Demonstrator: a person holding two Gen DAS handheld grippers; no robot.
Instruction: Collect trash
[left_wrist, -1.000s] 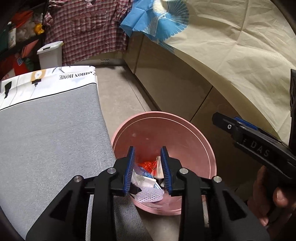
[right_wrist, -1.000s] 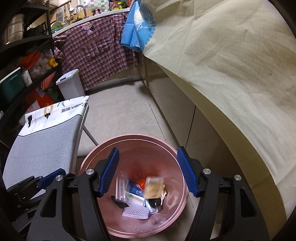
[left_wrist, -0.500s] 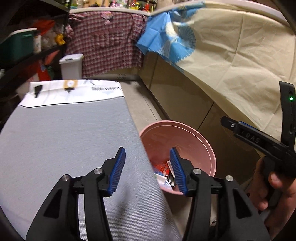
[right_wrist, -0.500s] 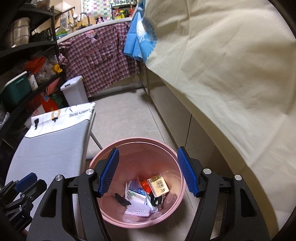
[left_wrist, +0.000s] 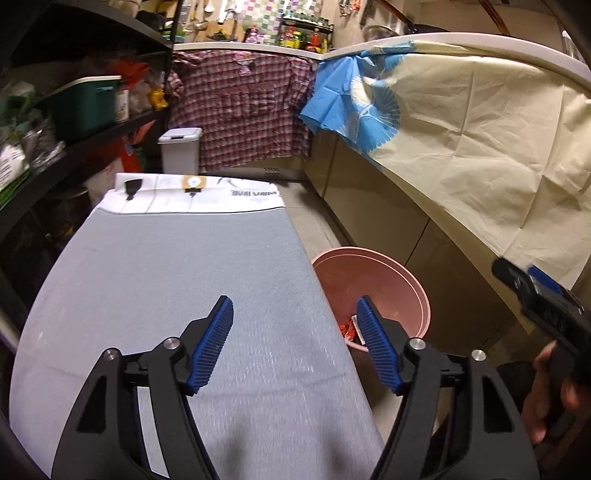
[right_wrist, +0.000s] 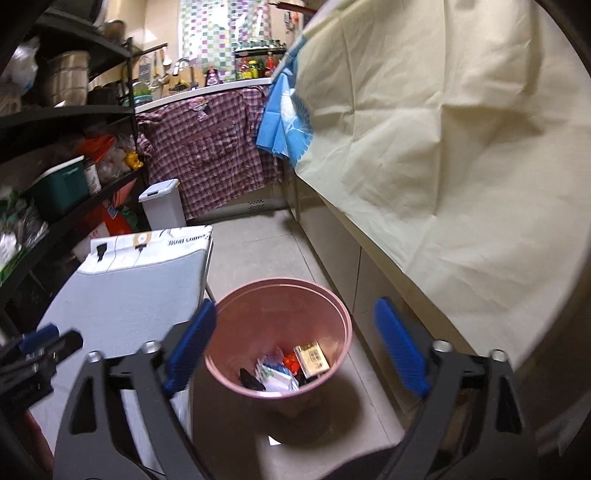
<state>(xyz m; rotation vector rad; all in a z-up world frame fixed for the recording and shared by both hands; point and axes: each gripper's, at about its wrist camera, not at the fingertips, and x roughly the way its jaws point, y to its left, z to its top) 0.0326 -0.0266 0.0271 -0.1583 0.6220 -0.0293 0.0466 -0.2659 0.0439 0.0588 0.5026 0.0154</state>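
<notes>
A pink bin (right_wrist: 332, 321) stands on the tiled floor with several pieces of trash (right_wrist: 291, 365) in its bottom, among them a yellow box and white wrappers. In the left wrist view the bin (left_wrist: 402, 291) shows past the board's right edge. My left gripper (left_wrist: 295, 343) hangs over the grey ironing board (left_wrist: 166, 288); its jaws are opening with nothing between them. My right gripper (right_wrist: 295, 349) hovers above and in front of the bin, its jaws opening wide and empty. The right gripper (left_wrist: 546, 306), held by a hand, also appears at the right of the left wrist view.
A cream cloth (right_wrist: 443, 147) and a blue cloth (right_wrist: 284, 125) drape over the counter on the right. A plaid shirt (left_wrist: 243, 110) hangs at the back beside a white lidded bin (left_wrist: 180, 149). Dark shelves (left_wrist: 74, 110) with boxes line the left.
Both grippers have pulled back and up from the bin. The left one dropped its wrapper into the bin, swung over the ironing board and opened; the yellow box has landed in the bin and the right jaws spread wider.
</notes>
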